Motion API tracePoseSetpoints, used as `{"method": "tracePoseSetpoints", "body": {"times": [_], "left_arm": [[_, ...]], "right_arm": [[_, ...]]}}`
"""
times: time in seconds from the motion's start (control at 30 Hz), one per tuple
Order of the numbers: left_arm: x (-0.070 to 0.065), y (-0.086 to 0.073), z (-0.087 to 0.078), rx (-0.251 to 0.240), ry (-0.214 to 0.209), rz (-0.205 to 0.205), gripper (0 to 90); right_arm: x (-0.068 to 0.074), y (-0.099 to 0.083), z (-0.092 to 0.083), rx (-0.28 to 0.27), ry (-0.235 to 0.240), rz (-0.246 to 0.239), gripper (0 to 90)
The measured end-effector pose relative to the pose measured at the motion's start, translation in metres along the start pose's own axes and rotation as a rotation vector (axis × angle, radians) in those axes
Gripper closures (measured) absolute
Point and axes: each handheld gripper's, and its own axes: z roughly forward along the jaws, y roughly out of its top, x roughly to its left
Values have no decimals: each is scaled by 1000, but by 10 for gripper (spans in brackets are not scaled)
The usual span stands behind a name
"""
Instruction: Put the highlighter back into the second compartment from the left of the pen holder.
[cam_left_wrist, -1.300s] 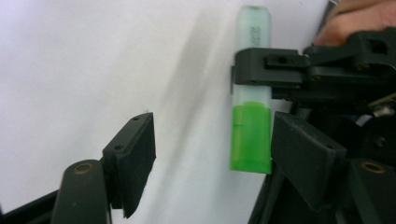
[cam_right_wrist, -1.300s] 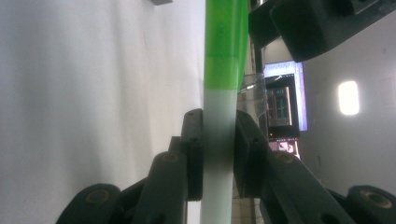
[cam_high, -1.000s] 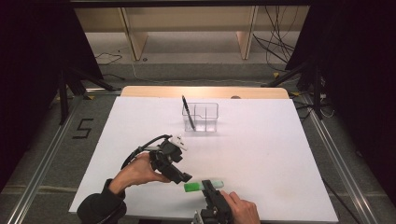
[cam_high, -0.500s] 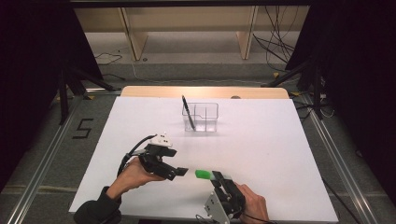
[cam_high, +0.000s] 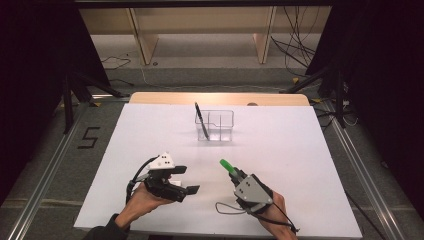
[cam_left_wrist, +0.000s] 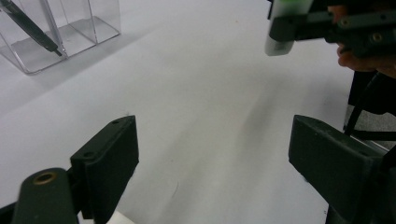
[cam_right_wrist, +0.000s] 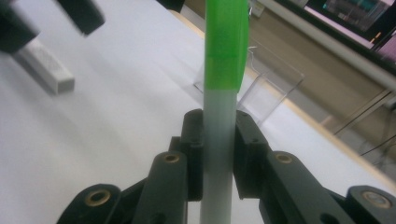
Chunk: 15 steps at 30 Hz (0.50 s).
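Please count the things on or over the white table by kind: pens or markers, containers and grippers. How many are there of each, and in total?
Pens or markers: 2, a black pen and a green-capped marker.
Containers: 1, the clear organizer.
Grippers: 2, left gripper and right gripper.
Total: 5.

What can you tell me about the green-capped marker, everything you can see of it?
The marker is a slim stick with a whitish, slightly translucent barrel and a bright green cap, plastic by its look. The cap is on. The right gripper is shut on the barrel, its black jaws pressing it from both sides. In the high view it is held above the white table, cap end pointing forward toward the clear organizer. Its back end shows in the left gripper view, sticking out behind the jaws.
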Motion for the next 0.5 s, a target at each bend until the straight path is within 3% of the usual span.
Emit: {"method": "tracePoseSetpoints", "body": {"times": [0.03, 0.13, 0.23, 0.4, 0.5], "left_arm": [[0, -2, 0, -7, 17, 13, 158], [1, -9, -1, -32, 34, 0, 158], [0, -15, -3, -47, 97, 6, 158], [3, -23, -10, -84, 140, -23, 158], [5, -26, -12, -107, 144, -46, 158]], "right_arm": [[-4, 1, 2, 0, 17, 43, 773], [-17, 6, 13, -7, 58, 141, 773], [-28, 12, 23, -25, 110, 265, 773], [-44, 19, 41, -44, 146, 364, 773], [-53, 22, 50, -52, 154, 419, 773]]}}
